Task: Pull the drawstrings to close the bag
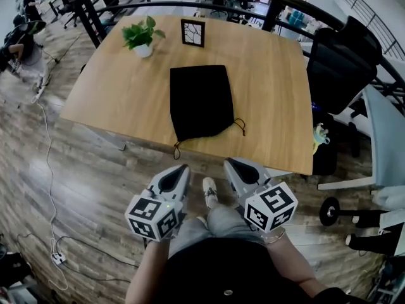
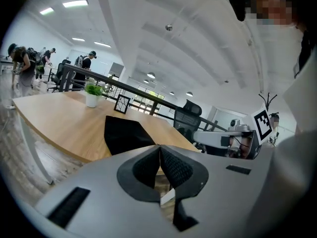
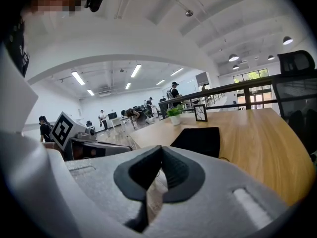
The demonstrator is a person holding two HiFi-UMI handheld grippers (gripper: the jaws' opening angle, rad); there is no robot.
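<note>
A black drawstring bag [image 1: 200, 101] lies flat on the wooden table [image 1: 120, 94], its mouth toward the near edge. One knotted drawstring end [image 1: 176, 149] hangs at the near left, the other [image 1: 242, 126] lies at the right of the mouth. My left gripper [image 1: 183, 168] and right gripper [image 1: 229, 162] hover side by side off the table's near edge, both shut and empty, short of the bag. The bag shows ahead in the left gripper view [image 2: 124, 133] and in the right gripper view [image 3: 198, 140].
A potted plant [image 1: 143, 37] and a small picture frame [image 1: 193, 33] stand at the table's far side. A black office chair [image 1: 342, 62] sits to the right. Cables [image 1: 47, 170] run across the wooden floor at the left. People stand far off.
</note>
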